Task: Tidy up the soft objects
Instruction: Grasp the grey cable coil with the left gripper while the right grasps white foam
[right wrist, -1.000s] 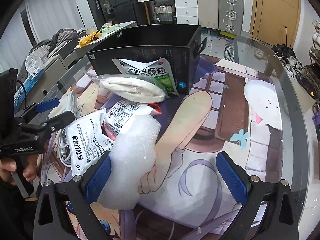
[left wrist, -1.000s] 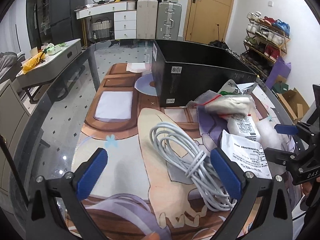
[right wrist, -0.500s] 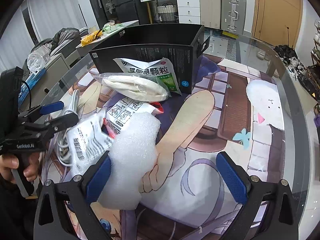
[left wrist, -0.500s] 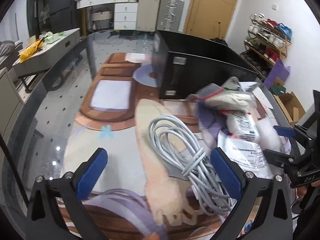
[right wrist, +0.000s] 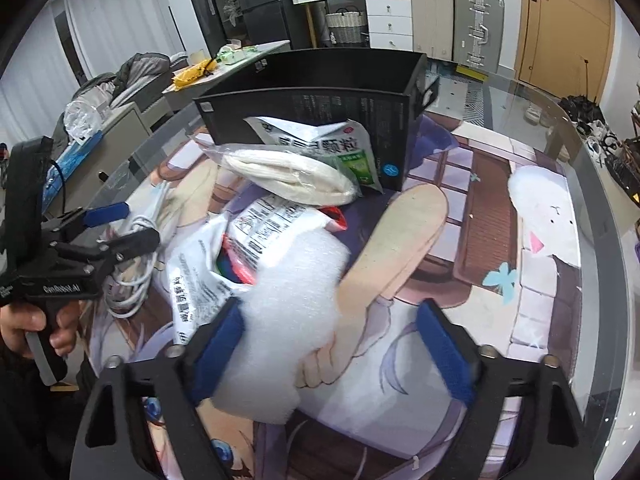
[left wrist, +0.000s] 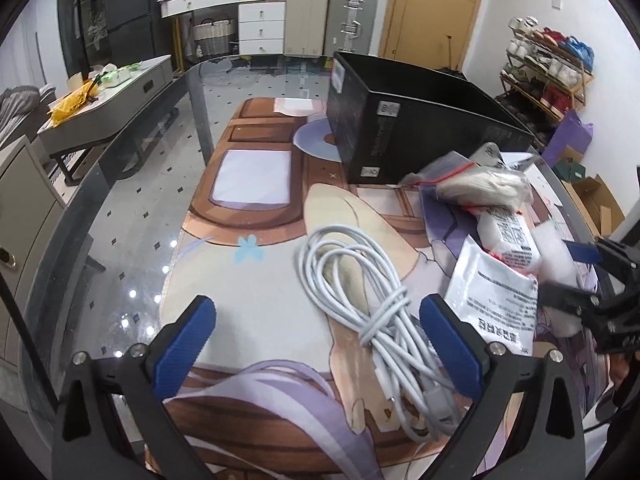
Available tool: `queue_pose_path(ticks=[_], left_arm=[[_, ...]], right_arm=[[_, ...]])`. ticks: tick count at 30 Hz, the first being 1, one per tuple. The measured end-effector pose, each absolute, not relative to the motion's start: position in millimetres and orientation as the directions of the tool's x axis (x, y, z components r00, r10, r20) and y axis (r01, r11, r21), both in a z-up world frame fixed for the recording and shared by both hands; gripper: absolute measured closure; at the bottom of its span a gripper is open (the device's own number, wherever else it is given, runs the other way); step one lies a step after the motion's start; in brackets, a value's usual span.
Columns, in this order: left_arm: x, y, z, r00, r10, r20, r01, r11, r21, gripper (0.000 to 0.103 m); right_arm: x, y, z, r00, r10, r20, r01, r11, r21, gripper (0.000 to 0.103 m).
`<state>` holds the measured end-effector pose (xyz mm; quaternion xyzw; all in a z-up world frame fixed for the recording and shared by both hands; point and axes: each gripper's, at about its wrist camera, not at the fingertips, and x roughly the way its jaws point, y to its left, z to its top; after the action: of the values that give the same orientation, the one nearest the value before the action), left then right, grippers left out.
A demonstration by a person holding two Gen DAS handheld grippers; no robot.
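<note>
Right gripper [right wrist: 330, 354] has just been closing w/ the foam [right wrist: 288, 316] between its jaws; left pad touches the foam's edge, right pad is apart from it over bare mat [right wrist: 532, 280]. Left gripper [left wrist: 316, 340] hangs wide over the cable [left wrist: 372, 312], gripping nothing. Packets [right wrist: 200, 280] and a bagged cloth [right wrist: 288, 176] crowd the pile up to the box [right wrist: 320, 108]; tabletop [left wrist: 132, 208] left of the mat lies bare to its rim.

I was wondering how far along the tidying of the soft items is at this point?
Barely begun. Nothing shows over the black box's rim. In hand: the right gripper has just been closing around the white foam sheet, not yet clamped. Left: the gauze bag, sachets and cable beside the box.
</note>
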<state>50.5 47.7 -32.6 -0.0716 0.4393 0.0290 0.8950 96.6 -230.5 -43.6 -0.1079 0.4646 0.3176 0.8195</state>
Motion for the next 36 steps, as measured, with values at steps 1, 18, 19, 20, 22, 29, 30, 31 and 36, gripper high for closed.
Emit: queue_pose_path(ticks=[1, 18, 19, 20, 22, 29, 30, 31, 36], left_arm=[[49, 46, -32, 0.617, -0.02, -0.787, -0.102, 0.989, -0.105, 0.008], [40, 34, -23, 0.656, -0.092, -0.749, -0.003, 0.992, -0.124, 0.074], [40, 35, -22, 0.657, -0.093, -0.748, -0.005, 0.992, -0.128, 0.074], [40, 35, -22, 0.659, -0.092, -0.747, -0.007, 0.992, -0.128, 0.074], [39, 36, -21, 0.665, -0.092, -0.741, -0.008, 0.991, -0.13, 0.074], [35, 37, -12, 0.693, -0.093, -0.715, -0.008, 0.991, -0.137, 0.074], [35, 37, -11, 0.697, -0.095, -0.711, -0.007, 0.99, -0.139, 0.074], [34, 38, -9, 0.702, -0.094, -0.706, -0.009, 0.99, -0.141, 0.074], [33, 40, -2, 0.72, -0.093, -0.688, -0.011, 0.989, -0.145, 0.074]], right_arm=[[97, -230, -43, 0.371, 0.414, -0.831, -0.621, 0.776, 0.11, 0.026], [86, -234, -34, 0.379, 0.437, -0.816, -0.66, 0.745, 0.092, 0.075], [86, -236, -33, 0.382, 0.437, -0.815, -0.658, 0.748, 0.093, 0.076], [86, -237, -33, 0.384, 0.437, -0.813, -0.655, 0.75, 0.093, 0.079], [87, -240, -31, 0.394, 0.436, -0.809, -0.649, 0.755, 0.091, 0.081], [87, -246, -21, 0.421, 0.442, -0.792, -0.639, 0.764, 0.087, 0.081], [87, -247, -20, 0.425, 0.443, -0.789, -0.637, 0.766, 0.087, 0.081], [87, -248, -19, 0.429, 0.445, -0.786, -0.636, 0.767, 0.087, 0.081], [85, -253, -8, 0.451, 0.47, -0.759, -0.633, 0.768, 0.098, 0.081]])
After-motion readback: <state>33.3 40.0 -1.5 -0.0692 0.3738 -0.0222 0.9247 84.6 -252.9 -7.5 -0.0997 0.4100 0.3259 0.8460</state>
